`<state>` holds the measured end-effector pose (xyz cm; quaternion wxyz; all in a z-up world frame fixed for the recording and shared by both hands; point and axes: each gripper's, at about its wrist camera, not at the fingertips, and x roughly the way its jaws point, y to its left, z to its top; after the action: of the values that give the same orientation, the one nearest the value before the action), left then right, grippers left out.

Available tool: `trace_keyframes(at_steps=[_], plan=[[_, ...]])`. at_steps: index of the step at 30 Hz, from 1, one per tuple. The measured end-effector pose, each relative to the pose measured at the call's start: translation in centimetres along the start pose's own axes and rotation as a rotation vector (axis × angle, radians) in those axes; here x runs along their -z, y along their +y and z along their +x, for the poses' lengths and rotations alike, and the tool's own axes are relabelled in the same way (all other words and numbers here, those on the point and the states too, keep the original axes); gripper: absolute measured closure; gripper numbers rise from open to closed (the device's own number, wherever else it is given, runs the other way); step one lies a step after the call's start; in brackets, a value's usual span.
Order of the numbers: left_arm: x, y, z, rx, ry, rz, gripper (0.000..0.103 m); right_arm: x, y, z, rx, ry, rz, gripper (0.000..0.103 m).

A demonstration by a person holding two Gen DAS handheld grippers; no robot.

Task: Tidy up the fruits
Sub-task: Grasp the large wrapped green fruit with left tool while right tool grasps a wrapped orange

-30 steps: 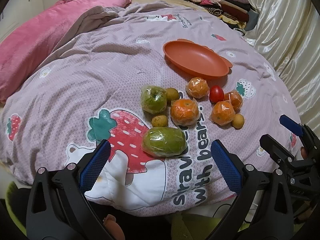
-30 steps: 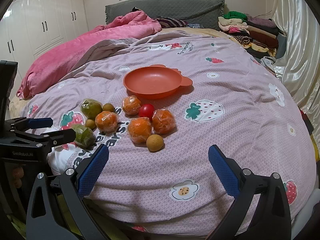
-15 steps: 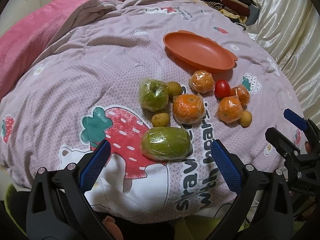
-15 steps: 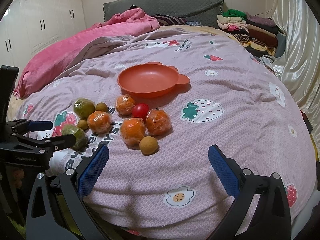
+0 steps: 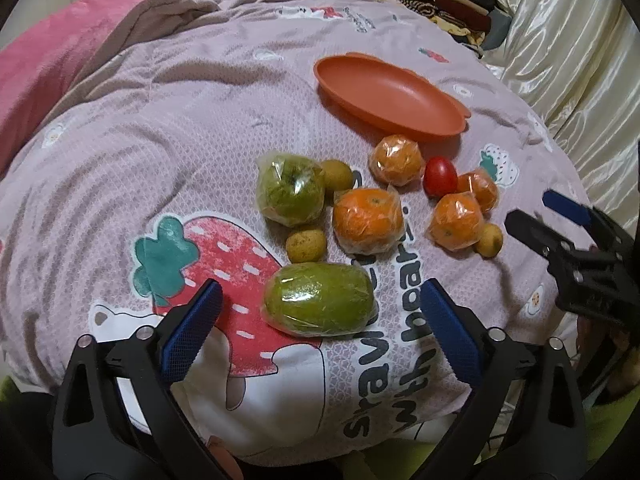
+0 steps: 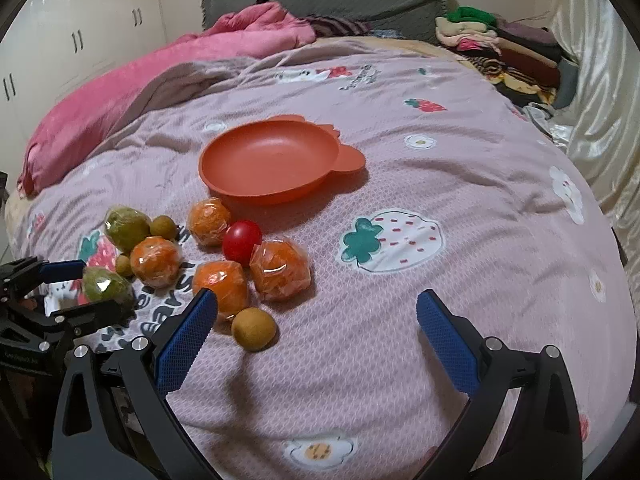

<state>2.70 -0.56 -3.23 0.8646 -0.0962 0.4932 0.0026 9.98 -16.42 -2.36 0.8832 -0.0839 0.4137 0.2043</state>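
Left wrist: wrapped green fruit (image 5: 320, 305) between spread left hand-held gripper (image 5: 318, 330) pads.

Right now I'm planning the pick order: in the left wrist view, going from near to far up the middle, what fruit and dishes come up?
wrapped oblong green fruit → small yellow-brown fruit → large wrapped orange → wrapped orange by the plate → orange plate

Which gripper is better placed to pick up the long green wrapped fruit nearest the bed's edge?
Left. The long green wrapped fruit lies just ahead of the left gripper, centred between its wide-open jaws. The right gripper is open too, but faces a small yellow fruit.
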Motion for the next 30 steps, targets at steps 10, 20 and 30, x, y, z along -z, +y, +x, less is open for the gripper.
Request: trace_keyframes(at_steps=[10, 20, 30], plan=[[-0.2, -0.1, 1.3, 0.014, 0.018, 0.019, 0.051, -1.2, -1.0, 2.2, -0.055, 0.052, -0.02, 0.005], [-0.2, 0.5, 0.9, 0.046, 0.001, 0.024, 0.055, -1.8, -0.6, 3.5, -0.157, 0.089, -0.044, 0.052], [-1.2, 1.0, -1.2, 0.082, -0.034, 0.003, 0.055, -2.5, -0.6, 4.3, -0.25, 0.102, -0.037, 0.068]])
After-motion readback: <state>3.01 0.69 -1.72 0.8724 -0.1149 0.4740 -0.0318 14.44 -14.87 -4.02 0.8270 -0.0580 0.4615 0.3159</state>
